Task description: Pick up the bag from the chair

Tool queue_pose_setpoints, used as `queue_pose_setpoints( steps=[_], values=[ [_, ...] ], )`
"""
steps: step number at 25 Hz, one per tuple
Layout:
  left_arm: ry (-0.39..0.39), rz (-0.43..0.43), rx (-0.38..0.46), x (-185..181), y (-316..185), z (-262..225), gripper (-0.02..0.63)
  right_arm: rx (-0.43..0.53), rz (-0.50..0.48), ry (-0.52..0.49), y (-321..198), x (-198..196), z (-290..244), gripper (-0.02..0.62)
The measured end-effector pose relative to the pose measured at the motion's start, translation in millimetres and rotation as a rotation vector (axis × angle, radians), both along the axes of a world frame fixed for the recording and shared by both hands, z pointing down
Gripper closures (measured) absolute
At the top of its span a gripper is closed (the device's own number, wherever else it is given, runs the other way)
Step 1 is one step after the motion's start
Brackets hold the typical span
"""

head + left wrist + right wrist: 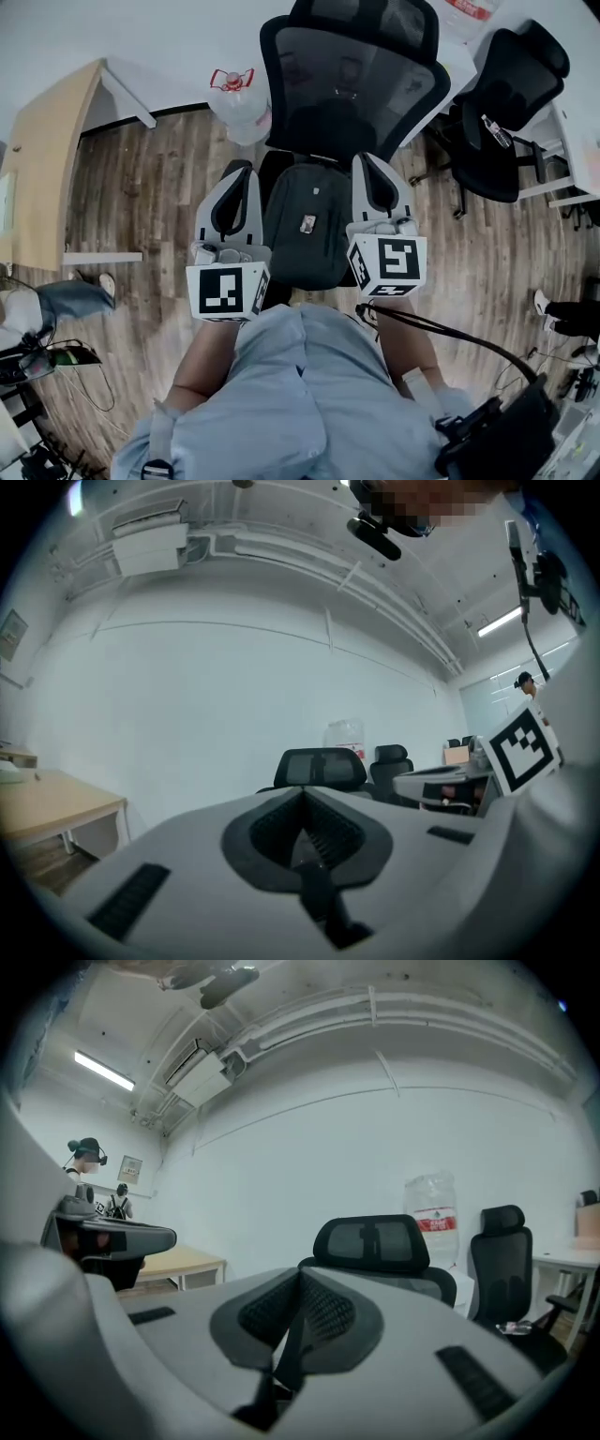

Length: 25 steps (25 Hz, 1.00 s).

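Observation:
A dark grey bag (305, 225) with a small badge lies on the seat of a black mesh office chair (352, 84). My left gripper (240, 172) hovers over the bag's left edge and my right gripper (372, 163) over its right edge; neither touches it. Both point level towards the wall. In the left gripper view the left gripper (302, 795) has its jaws shut with nothing between them, and the chair's headrest (319, 766) shows beyond. The right gripper (301, 1277) is also shut and empty, facing the headrest (375, 1241). The bag is hidden in both gripper views.
A second black chair (511, 112) stands at the right by a white desk (581, 141). A large water bottle (239, 98) sits behind the chair and a wooden desk (42, 178) at the left. A cable (441, 328) trails from my right gripper. A person (86, 1162) stands far left.

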State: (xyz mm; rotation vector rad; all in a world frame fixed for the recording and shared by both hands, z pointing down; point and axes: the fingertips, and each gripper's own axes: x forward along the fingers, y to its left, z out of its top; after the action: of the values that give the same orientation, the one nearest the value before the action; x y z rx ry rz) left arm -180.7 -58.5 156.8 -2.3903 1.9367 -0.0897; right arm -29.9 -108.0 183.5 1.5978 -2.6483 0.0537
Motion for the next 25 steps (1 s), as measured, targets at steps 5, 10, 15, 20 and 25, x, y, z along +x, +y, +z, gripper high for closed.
queue_pose_setpoints(
  steps=[5,10,15,20,25],
  values=[
    [0.02,0.096,-0.009,-17.7,-49.2,0.0,0.603,-0.017,0.089,0.016,-31.0,-11.2,-0.8,0.594],
    [0.002,0.183,-0.014,0.0,-73.1,10.3,0.603,-0.024,0.17,0.003,-31.9,13.9,4.7,0.594],
    [0.01,0.195,-0.033,5.8,-106.2,18.2,0.603,-0.063,0.221,0.019,-46.9,36.6,19.3,0.594],
    [0.004,0.2,-0.136,15.9,-116.4,48.6,0.603,-0.16,0.238,0.042,-52.4,52.1,46.0,0.594],
    [-0.005,0.198,-0.231,19.3,-131.2,108.1,0.603,-0.236,0.254,0.032,-70.3,62.9,95.1,0.594]
  ],
)
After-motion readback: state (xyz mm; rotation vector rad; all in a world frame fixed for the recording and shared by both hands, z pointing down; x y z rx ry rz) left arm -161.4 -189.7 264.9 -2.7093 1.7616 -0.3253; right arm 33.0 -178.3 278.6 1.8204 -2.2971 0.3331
